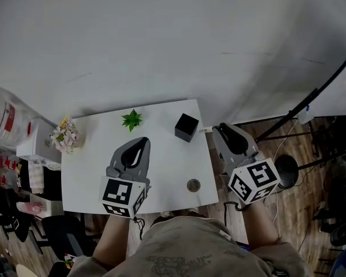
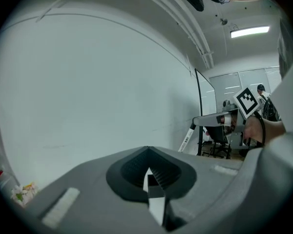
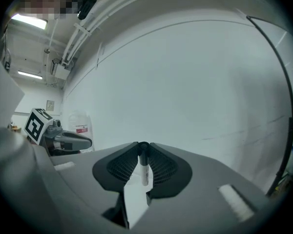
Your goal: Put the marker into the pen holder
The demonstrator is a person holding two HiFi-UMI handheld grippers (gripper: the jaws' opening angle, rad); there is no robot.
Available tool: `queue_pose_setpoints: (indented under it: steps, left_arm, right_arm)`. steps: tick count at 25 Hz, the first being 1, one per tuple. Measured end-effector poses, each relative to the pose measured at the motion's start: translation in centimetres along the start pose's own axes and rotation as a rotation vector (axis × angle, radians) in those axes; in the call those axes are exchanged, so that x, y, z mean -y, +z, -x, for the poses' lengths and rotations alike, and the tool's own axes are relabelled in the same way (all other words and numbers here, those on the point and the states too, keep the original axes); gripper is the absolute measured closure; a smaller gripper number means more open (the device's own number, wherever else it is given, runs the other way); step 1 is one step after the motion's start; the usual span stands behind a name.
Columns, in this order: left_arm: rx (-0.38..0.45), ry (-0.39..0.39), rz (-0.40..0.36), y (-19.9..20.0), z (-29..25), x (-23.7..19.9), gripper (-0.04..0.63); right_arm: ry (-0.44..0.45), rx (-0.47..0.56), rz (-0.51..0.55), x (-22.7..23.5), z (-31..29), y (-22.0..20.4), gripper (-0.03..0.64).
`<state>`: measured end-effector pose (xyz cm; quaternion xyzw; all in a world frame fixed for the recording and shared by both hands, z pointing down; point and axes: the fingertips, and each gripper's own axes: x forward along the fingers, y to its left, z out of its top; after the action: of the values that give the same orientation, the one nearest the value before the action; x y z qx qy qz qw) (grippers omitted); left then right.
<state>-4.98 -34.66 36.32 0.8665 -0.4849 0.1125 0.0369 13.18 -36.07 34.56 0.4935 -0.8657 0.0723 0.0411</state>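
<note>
A white marker with a black cap (image 3: 144, 168) stands upright between the pads of my right gripper (image 3: 143, 146), which is shut on it. In the head view the right gripper (image 1: 222, 128) hangs just off the table's right edge, close to the right of the black cube pen holder (image 1: 186, 126); the marker is hidden there. My left gripper (image 1: 140, 141) hovers over the middle of the white table (image 1: 167, 172), jaws shut with nothing in them (image 2: 147, 153). Both gripper views point up at the wall, so the holder does not show in them.
A small green plant (image 1: 132, 119) sits at the table's back edge and a flower bunch (image 1: 64, 135) at its left corner. A small round object (image 1: 193, 184) lies near the front right. A black lamp stand (image 1: 311, 100) rises at the right over wooden floor.
</note>
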Motion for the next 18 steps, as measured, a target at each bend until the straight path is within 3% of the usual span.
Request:
queue_pose_setpoints:
  steps: [5,9,18]
  left_arm:
    - [-0.033,0.014,-0.022,-1.4,-2.4,-1.4,0.594]
    - [-0.085,-0.008,0.011,-3.5,-4.5,-1.6,0.594]
    - [-0.194,-0.041,0.074,-8.3,-8.3,-2.7,0.594]
  right_arm:
    - [0.005,-0.043,-0.02,0.9,-3.8,-1.3,0.517]
    - [0.0,-0.082,-0.012,1.7,-6.6,-3.3,0.517]
    - [-0.067,-0.204,0.014,4.5,-12.4,-11.5,0.517]
